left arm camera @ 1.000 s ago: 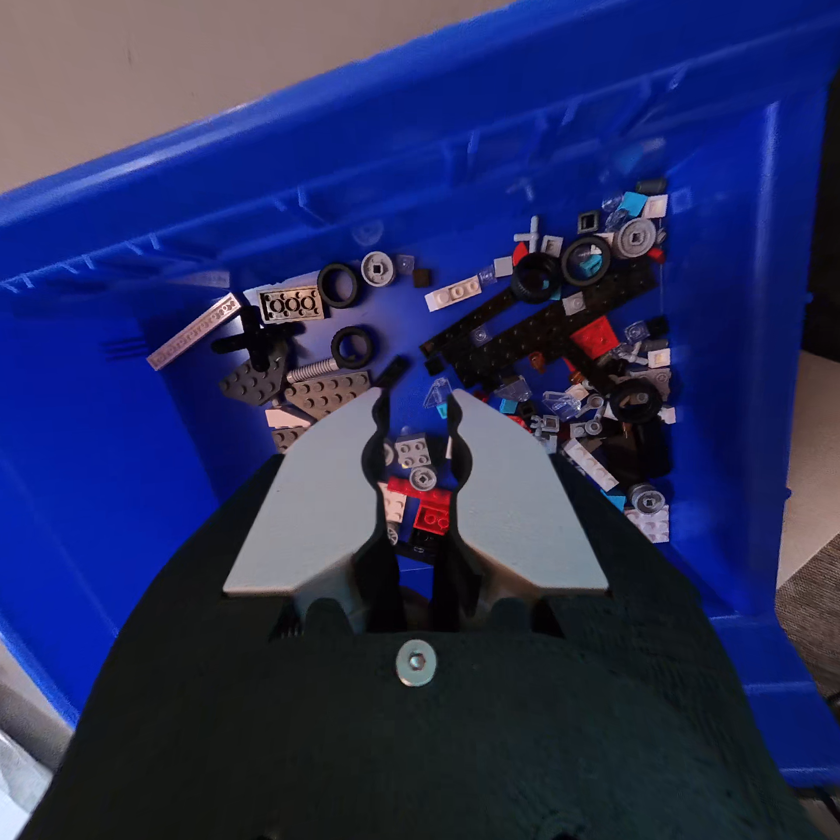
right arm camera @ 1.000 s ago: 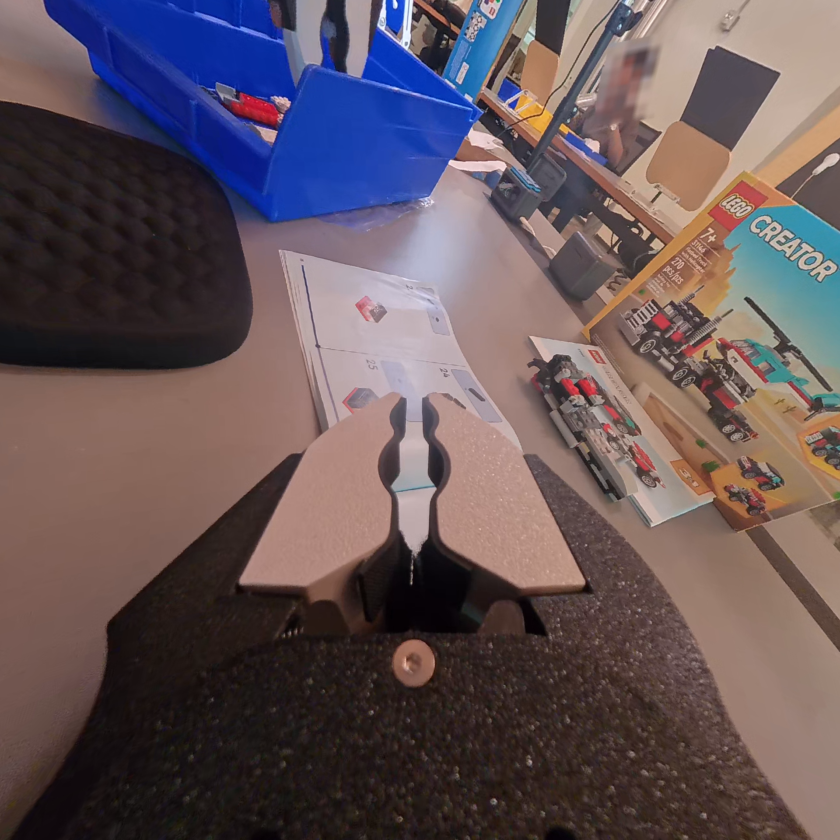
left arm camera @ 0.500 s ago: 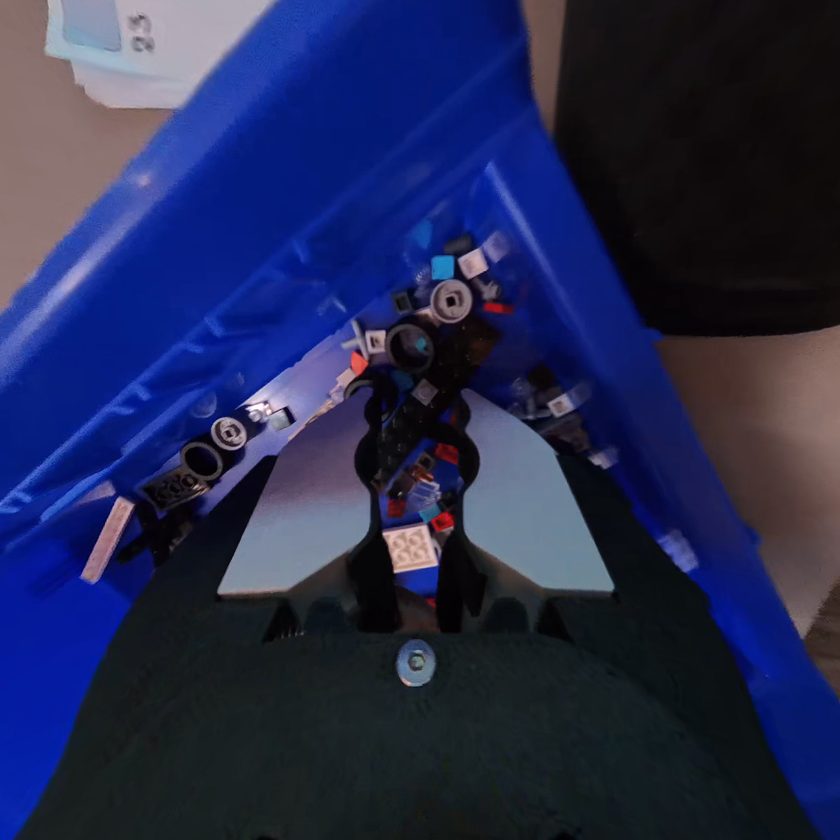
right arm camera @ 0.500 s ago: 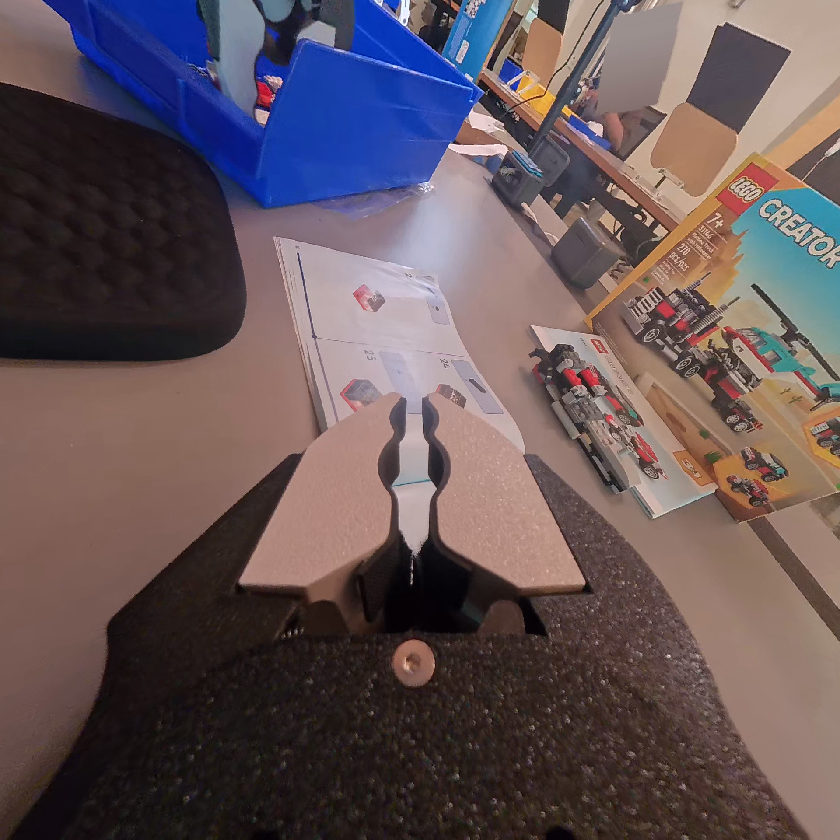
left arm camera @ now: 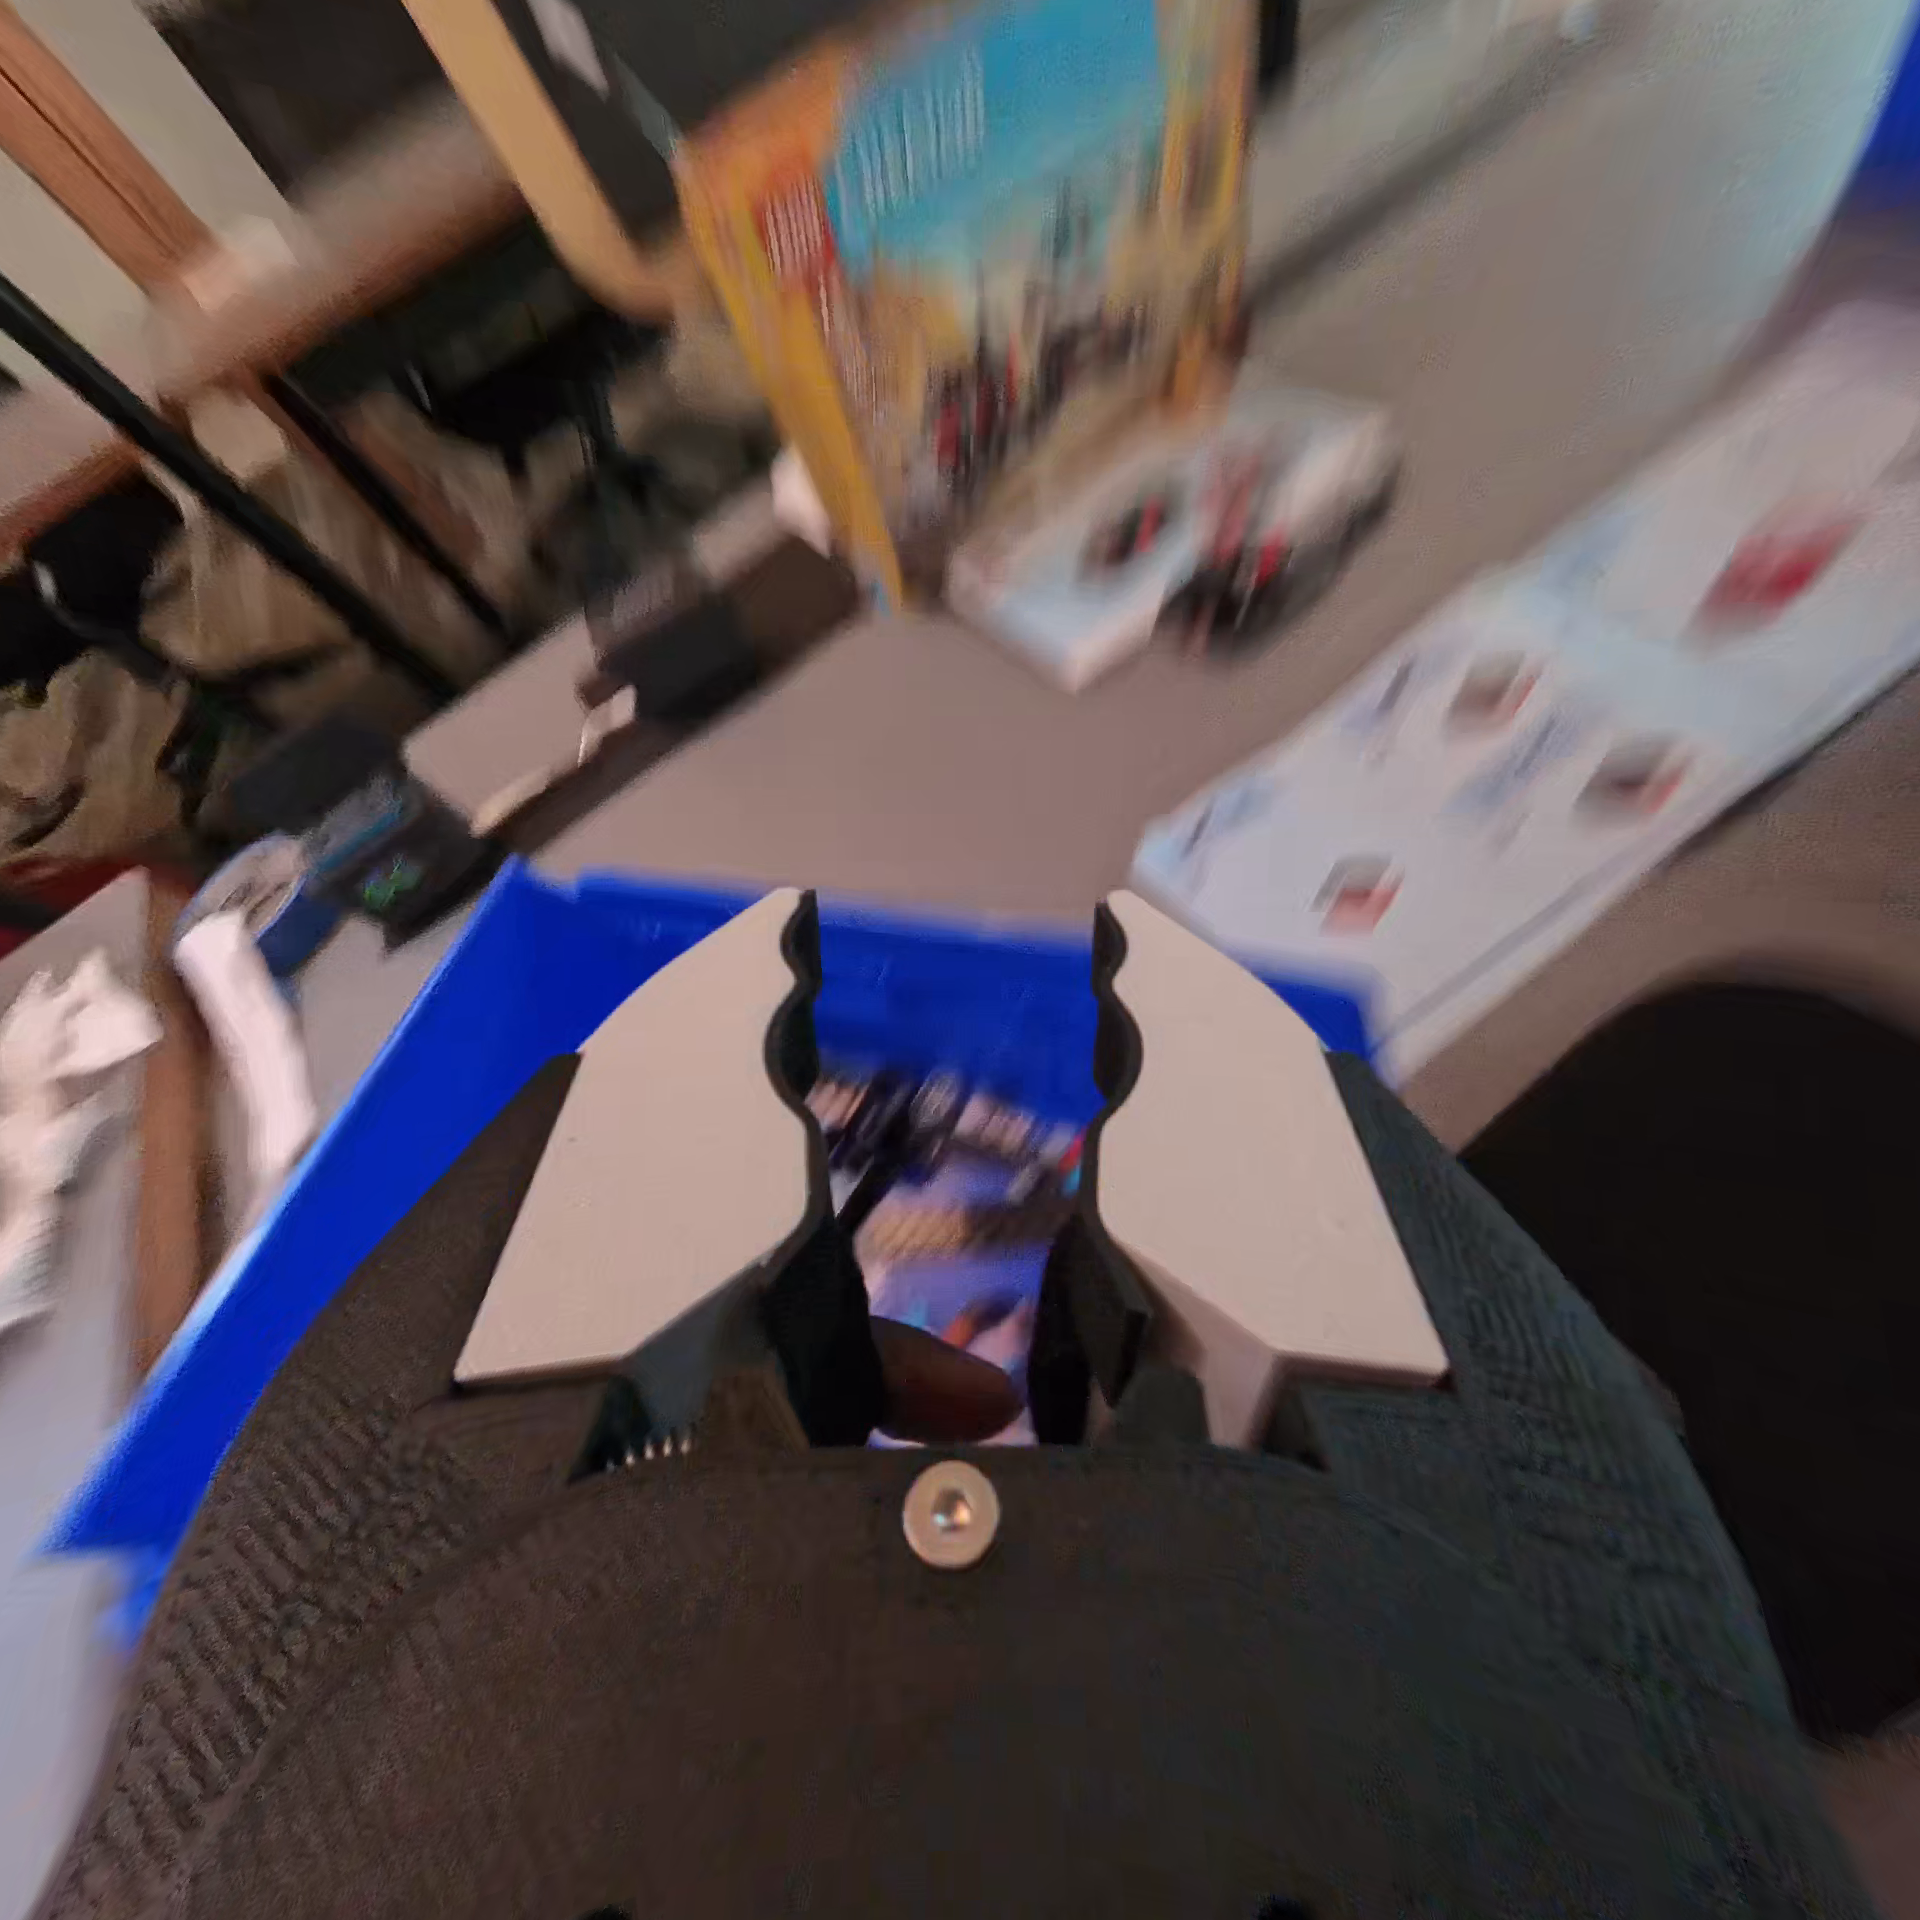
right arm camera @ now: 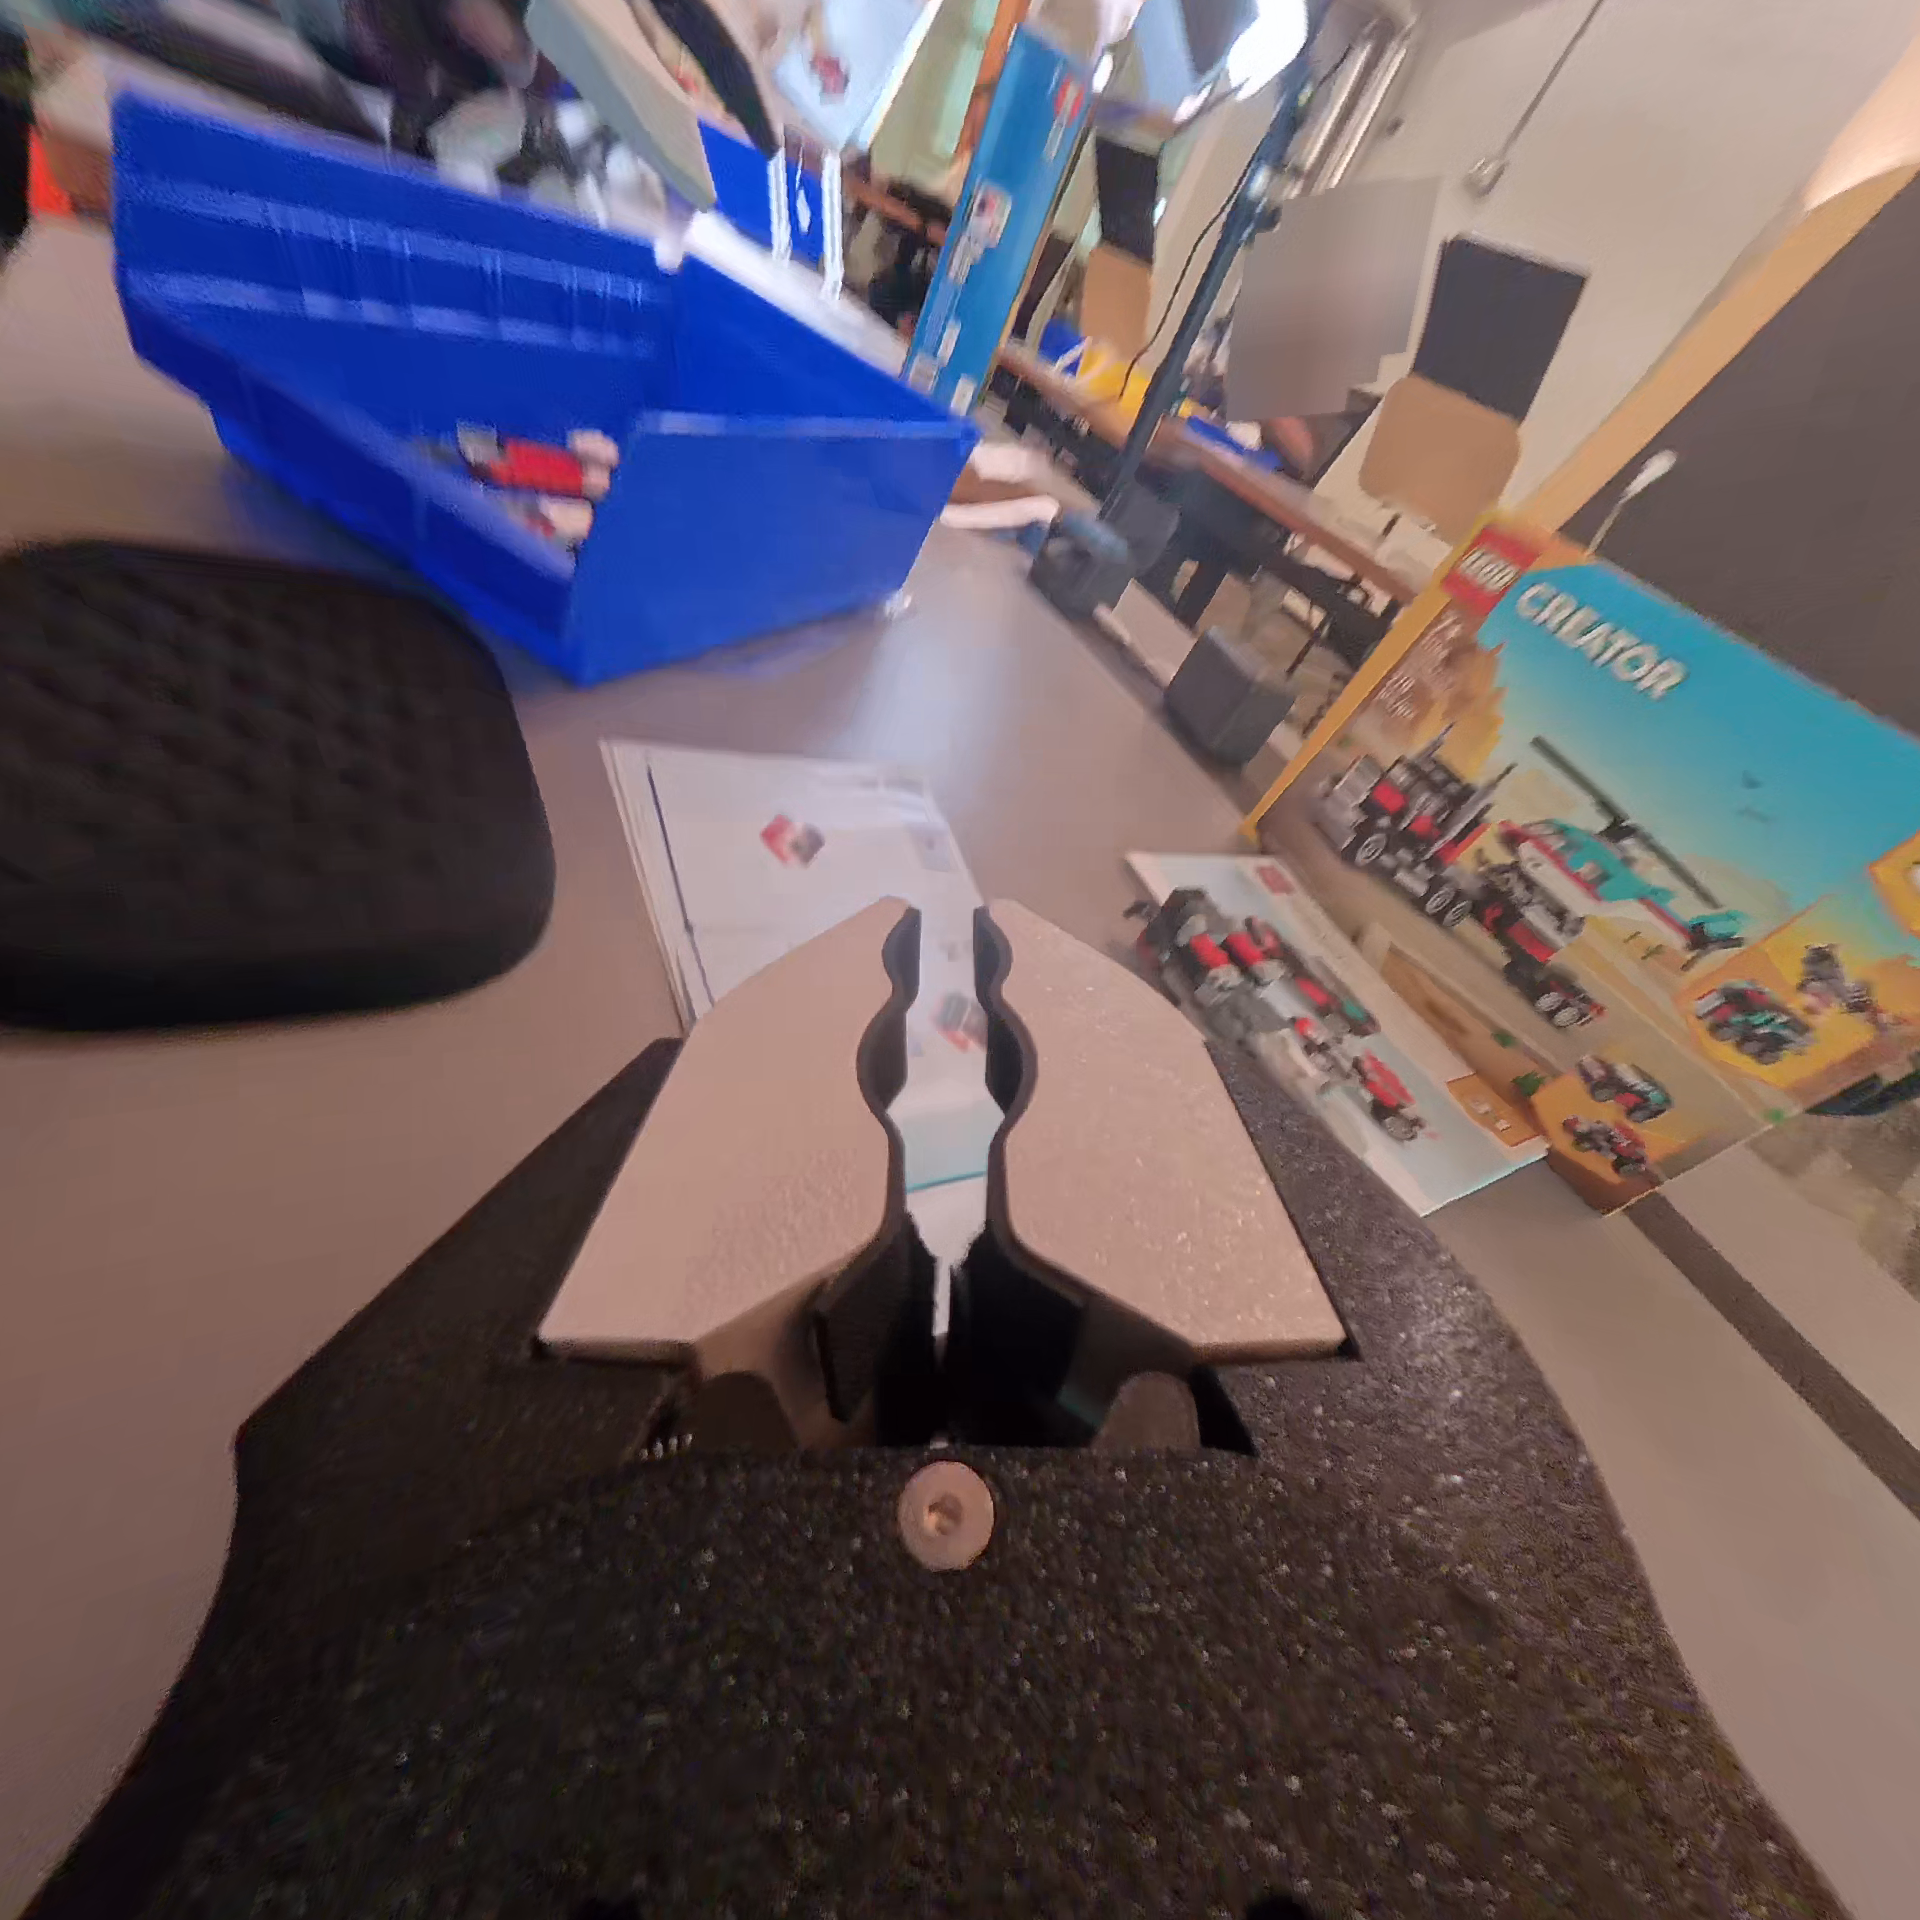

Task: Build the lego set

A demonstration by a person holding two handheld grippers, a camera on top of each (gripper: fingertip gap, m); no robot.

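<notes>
A blue bin (right arm camera: 769, 520) of loose lego pieces (right arm camera: 530, 478) stands at the back left of the grey table. My left gripper (left arm camera: 956, 925) is open and empty, raised over the bin (left arm camera: 499, 997), with blurred pieces (left arm camera: 935, 1143) showing between its jaws. It also shows in the right wrist view (right arm camera: 665, 114), above the bin. My right gripper (right arm camera: 948, 920) is shut with nothing in it, low over the open instruction booklet (right arm camera: 790, 831). The left wrist view is badly blurred.
A black padded mat (right arm camera: 208, 779) lies left of the booklet. The lego box (right arm camera: 1621, 852) stands at the right with a second booklet (right arm camera: 1299, 1008) in front of it. A small grey box (right arm camera: 1226, 696) and a stand pole sit behind.
My left gripper has lifted out of the bin, tilted up to face across the table and opened wider. My right gripper has shifted slightly and stays shut.
</notes>
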